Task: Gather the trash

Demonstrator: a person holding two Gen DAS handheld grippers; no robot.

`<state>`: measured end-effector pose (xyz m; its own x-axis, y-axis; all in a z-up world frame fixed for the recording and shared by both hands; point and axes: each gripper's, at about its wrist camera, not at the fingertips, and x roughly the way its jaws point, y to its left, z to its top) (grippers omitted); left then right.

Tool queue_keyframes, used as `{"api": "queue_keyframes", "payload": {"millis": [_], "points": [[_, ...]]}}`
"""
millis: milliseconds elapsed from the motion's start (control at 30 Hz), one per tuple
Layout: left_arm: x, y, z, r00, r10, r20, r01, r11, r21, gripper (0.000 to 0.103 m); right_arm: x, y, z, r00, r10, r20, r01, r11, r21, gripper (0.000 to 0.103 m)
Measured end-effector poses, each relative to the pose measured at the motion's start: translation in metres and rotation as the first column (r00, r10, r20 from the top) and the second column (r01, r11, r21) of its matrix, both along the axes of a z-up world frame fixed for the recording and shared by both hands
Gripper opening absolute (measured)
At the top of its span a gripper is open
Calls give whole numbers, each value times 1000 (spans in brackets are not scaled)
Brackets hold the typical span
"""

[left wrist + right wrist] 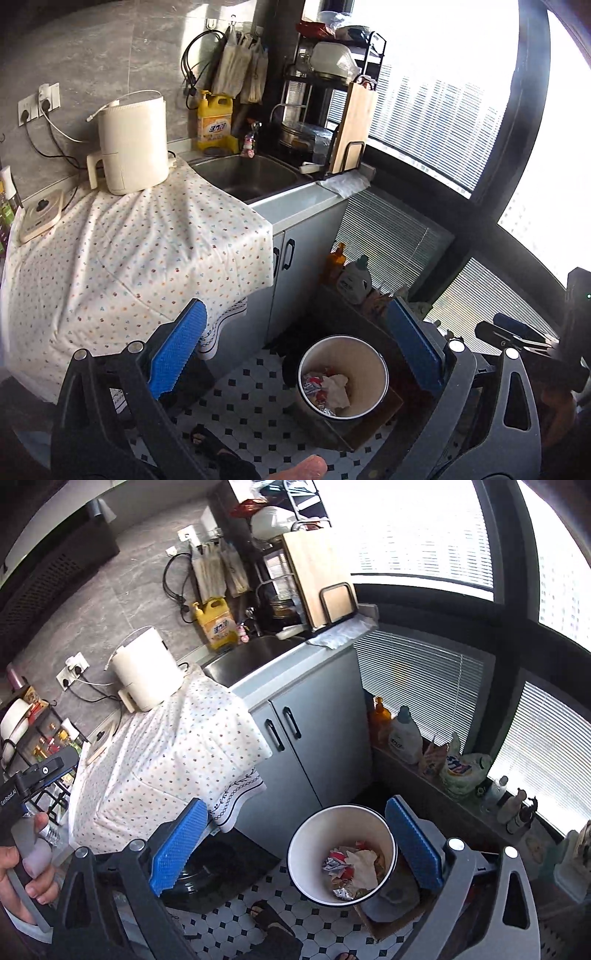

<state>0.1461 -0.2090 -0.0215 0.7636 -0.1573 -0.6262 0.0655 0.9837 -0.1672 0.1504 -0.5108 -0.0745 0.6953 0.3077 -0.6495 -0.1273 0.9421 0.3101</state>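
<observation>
A white trash bin (369, 360) with a dark rim stands on the tiled floor, seen from above; it also shows in the right wrist view (306, 849). Crumpled paper and wrappers (330, 387) lie in its bottom, also in the right wrist view (354, 867). My left gripper (295, 354) is open and empty, held high above the bin. My right gripper (295, 843) is open and empty, also above the bin. The left gripper's body (33, 779) shows at the left edge of the right wrist view.
A counter with a dotted cloth (122, 258), a white kettle (133, 144), a sink (247, 177) and a dish rack (332, 110) lies ahead. Grey cabinet doors (303, 731) stand beside the bin. Bottles line the window ledge (406, 734). My sandalled foot (273, 919) is near.
</observation>
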Motion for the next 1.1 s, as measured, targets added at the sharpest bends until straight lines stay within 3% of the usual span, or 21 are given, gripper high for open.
{"api": "queue_keyframes", "payload": {"millis": [200, 567, 833, 1100], "points": [[-33, 22, 26, 997, 68, 30, -68, 998, -5, 97, -4, 20, 36, 995, 92, 39, -92, 996, -8, 95], [-81, 44, 46, 984, 165, 66, -166, 986, 12, 97, -22, 47, 81, 977, 187, 100, -185, 982, -27, 95], [-108, 64, 56, 968, 225, 114, -226, 974, 0, 97, -33, 70, 94, 960, 240, 145, -241, 971, -11, 95], [-117, 73, 58, 955, 256, 149, -260, 965, 8, 97, -36, 90, 89, 947, 283, 155, -285, 959, -8, 95]]}}
